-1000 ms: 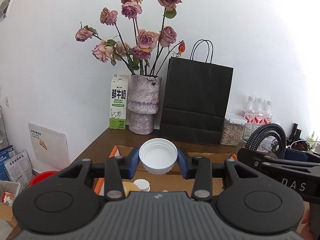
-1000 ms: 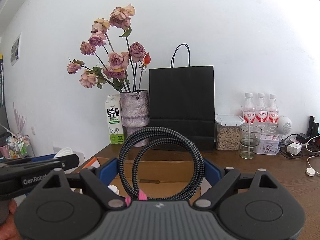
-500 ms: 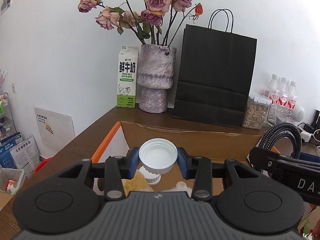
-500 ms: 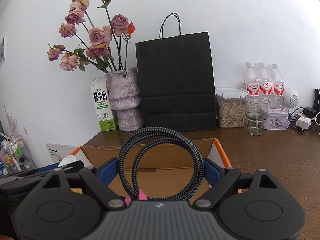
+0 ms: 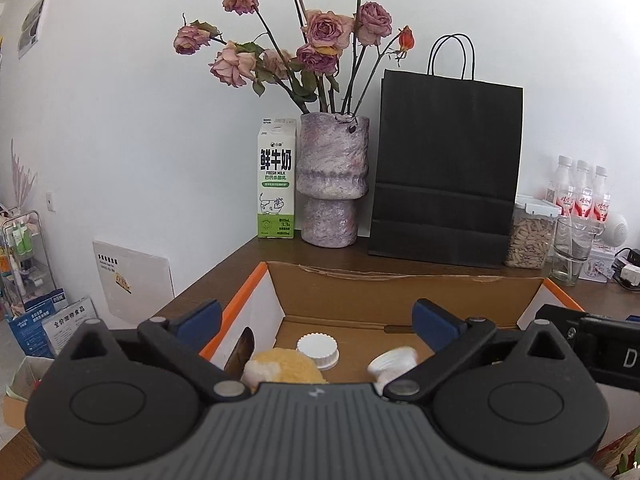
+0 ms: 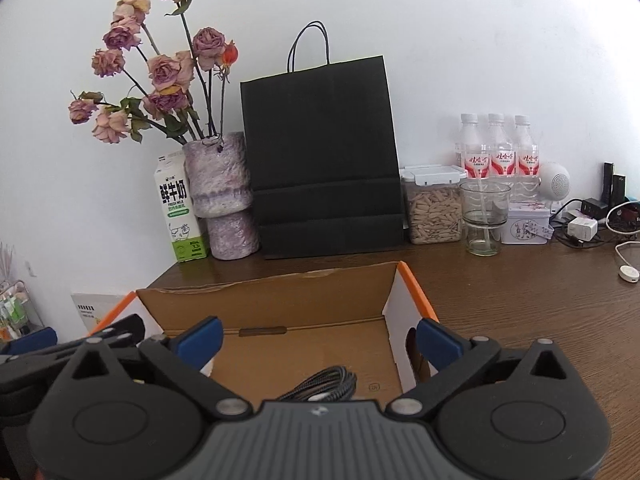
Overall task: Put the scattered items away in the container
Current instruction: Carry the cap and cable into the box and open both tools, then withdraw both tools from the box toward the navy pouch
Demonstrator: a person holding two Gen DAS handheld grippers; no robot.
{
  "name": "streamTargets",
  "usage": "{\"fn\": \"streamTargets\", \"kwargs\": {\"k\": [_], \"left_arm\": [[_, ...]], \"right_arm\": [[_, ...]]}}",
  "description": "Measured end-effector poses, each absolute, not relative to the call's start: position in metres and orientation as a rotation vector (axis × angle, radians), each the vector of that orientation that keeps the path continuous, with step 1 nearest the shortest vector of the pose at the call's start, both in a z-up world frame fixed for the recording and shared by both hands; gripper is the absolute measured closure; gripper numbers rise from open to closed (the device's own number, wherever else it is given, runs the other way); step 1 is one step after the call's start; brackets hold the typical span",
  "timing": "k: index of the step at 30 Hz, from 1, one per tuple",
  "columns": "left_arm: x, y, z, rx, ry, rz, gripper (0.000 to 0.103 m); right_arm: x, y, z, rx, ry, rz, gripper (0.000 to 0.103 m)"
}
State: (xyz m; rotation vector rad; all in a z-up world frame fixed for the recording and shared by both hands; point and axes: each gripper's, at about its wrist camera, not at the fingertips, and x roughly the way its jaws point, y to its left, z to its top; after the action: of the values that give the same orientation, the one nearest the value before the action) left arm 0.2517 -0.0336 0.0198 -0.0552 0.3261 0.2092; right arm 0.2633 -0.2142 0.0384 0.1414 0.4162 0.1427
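The cardboard box (image 6: 280, 300) is open at the top, so a gripper can drop straight in. On its floor, a coiled cable (image 6: 324, 388) fills the near middle, with bare cardboard behind it up to the back wall. Toward the left side lie a white cap (image 5: 317, 350), a yellow sponge (image 5: 286, 368) and a second white lid (image 5: 392, 364), close together. Behind the box, a milk carton (image 5: 276, 182), vase (image 5: 332, 180) and black paper bag (image 5: 446, 168) line the wall. The table (image 6: 520, 300) to the right of the box lies bare up to a glass (image 6: 485, 216) and jar (image 6: 434, 204).
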Motion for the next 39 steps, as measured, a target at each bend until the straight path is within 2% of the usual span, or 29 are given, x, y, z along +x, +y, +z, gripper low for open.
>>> {"fn": "streamTargets", "kwargs": {"k": [24,39], "left_arm": [[0.205,-0.011,0.008,-0.067,0.252,0.207,0.0],[0.145,0.011,-0.008,-0.065,0.422,0.224,0.0]], "right_arm": [[0.216,-0.237,0.031,0.116,0.329,0.114,0.0],[0.144,-0.239,0.022,-0.007,0.433,0.149,0.0]]}}
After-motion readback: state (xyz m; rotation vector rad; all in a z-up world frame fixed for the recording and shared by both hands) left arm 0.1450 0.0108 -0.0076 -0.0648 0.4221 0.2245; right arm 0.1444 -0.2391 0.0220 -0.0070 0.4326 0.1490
